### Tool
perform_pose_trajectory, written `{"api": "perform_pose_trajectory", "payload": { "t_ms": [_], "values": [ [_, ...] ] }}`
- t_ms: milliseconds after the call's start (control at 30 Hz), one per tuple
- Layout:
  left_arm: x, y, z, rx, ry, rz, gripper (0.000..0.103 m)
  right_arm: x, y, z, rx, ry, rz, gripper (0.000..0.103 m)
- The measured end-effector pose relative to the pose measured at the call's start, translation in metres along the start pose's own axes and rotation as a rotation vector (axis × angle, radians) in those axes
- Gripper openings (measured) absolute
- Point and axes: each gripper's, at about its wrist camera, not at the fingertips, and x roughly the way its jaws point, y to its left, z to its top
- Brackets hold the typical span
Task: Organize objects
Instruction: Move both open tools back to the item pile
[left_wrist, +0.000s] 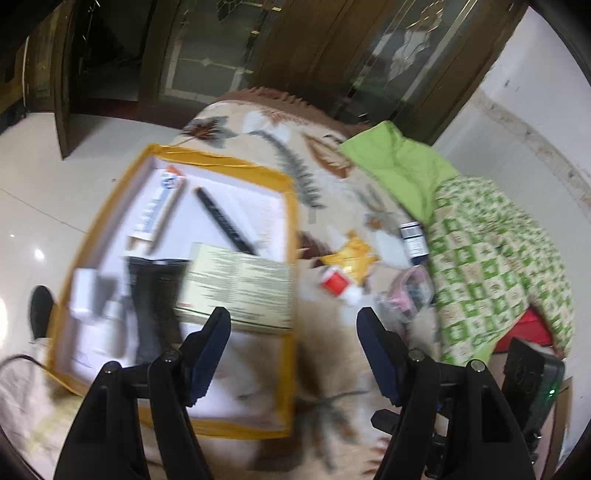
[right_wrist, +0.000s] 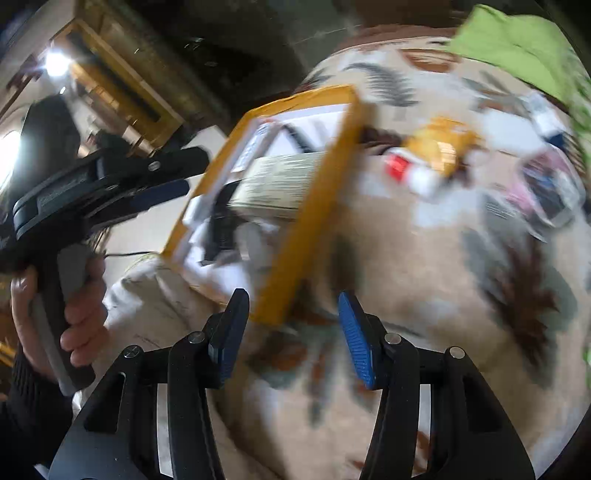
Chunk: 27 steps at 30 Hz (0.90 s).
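A shallow box with a yellow taped rim (left_wrist: 291, 229) (right_wrist: 317, 206) lies on a leaf-patterned blanket (left_wrist: 332, 354). Inside it are a toothpaste tube (left_wrist: 157, 206), a black pen (left_wrist: 225, 221), a printed carton (left_wrist: 240, 284), a black item (left_wrist: 151, 295) and a small white box (left_wrist: 83, 291). Loose on the blanket to its right are a red-and-white tube (left_wrist: 338, 284) (right_wrist: 410, 170), a yellow wrapper (left_wrist: 351, 254), a dark bottle (left_wrist: 413, 240) and a clear pouch (left_wrist: 406, 295). My left gripper (left_wrist: 293, 325) is open and empty over the box's near right edge. My right gripper (right_wrist: 291, 310) is open and empty at the box's near corner.
A green cloth (left_wrist: 399, 166) and a green checked quilt (left_wrist: 498, 266) lie at the right. White tiled floor (left_wrist: 44, 192) is left of the bed, dark wooden doors (left_wrist: 221, 55) behind. The left hand-held gripper shows in the right wrist view (right_wrist: 110, 192). A black device (left_wrist: 532, 376) sits at the lower right.
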Motion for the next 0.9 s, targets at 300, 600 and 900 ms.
{"api": "perform_pose_trajectory", "payload": {
  "t_ms": [300,600,900],
  "values": [
    [0.028,-0.039,-0.025,0.047,-0.007,0.017,0.071,-0.021,-0.068,-0.011,0.11,-0.031,-0.114,0.051],
    [0.042,-0.049,-0.044,0.106,-0.016,0.032,0.071,-0.02,-0.096,-0.003,0.179,-0.029,-0.159,0.051],
    [0.041,-0.056,-0.051,0.155,-0.023,0.036,0.071,-0.013,-0.104,0.001,0.219,-0.019,-0.165,0.051]
  ]
}}
